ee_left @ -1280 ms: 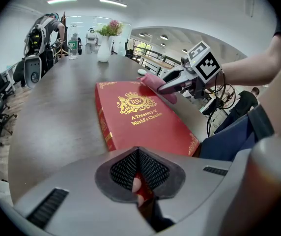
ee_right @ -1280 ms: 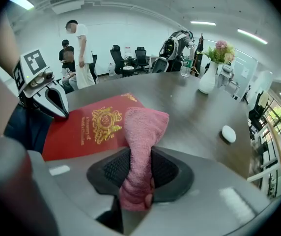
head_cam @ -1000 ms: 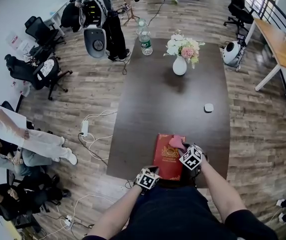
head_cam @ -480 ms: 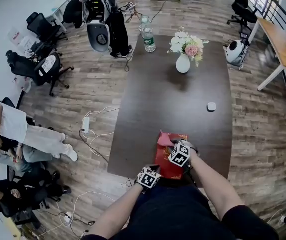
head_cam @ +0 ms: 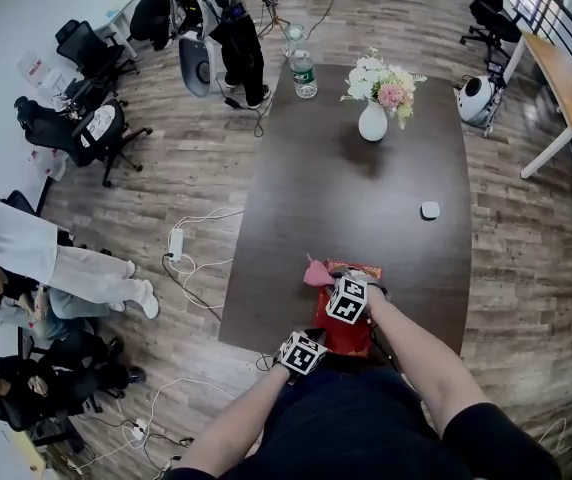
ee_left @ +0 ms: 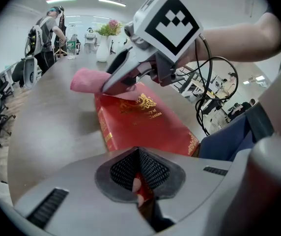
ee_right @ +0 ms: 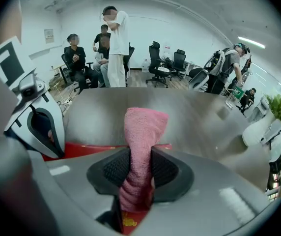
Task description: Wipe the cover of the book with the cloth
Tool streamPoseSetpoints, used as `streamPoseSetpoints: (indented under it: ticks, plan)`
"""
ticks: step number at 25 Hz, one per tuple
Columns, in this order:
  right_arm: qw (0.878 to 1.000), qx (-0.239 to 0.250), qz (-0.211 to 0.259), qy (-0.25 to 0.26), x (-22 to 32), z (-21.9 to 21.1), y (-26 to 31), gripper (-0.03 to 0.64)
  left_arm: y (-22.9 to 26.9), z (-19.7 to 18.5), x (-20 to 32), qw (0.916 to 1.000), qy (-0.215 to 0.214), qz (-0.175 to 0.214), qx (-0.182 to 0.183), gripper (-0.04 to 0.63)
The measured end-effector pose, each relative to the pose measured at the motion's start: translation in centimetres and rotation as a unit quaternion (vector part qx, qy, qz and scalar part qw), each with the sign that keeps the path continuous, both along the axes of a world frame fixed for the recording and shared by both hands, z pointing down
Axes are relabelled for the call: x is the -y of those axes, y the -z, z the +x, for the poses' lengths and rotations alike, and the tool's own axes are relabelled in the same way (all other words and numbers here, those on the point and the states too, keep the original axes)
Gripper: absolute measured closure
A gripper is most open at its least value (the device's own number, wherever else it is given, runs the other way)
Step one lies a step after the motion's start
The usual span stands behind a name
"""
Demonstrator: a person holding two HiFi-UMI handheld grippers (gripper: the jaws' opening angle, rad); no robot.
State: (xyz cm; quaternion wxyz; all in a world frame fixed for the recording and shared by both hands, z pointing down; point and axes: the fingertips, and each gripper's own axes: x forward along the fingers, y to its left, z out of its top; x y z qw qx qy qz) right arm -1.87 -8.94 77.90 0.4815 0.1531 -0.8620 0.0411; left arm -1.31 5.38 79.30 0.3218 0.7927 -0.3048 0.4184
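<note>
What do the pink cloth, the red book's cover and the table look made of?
The pink cloth looks like terry fabric: fuzzy, napped surface. The red book has a smooth, faintly shiny cover with gilt print, perhaps leatherette or coated board. The table: dark matte top, faint grain, probably wood or veneer.

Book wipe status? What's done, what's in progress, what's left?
Done: the right gripper is shut on the pink cloth, and the left gripper is shut on the near edge of the red book, holding it on the table. In hand: the cloth rests on the cover's far-left corner, partly overhanging it. Left: the cover nearer the person; how much is already wiped does not show.
</note>
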Motion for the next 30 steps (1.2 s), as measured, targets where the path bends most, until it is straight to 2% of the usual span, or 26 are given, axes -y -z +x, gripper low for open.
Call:
streamPoseSetpoints:
  ticks: [7, 11, 30]
  plan:
    - [1.0, -0.004, -0.013, 0.019, -0.4, -1.3, -0.6, 0.499, -0.2, 0.2, 0.0, 1.0, -0.002, 0.0, -0.002, 0.6]
    - [1.0, -0.007, -0.001, 0.026, -0.5, -1.0, -1.4, 0.499, -0.3, 0.0, -0.2, 1.0, 0.001, -0.003, -0.004, 0.6]
    - [1.0, 0.003, -0.003, 0.008, -0.6, 1.5, -1.4, 0.499, -0.2, 0.1, 0.1, 1.0, 0.006, 0.0, -0.006, 0.6]
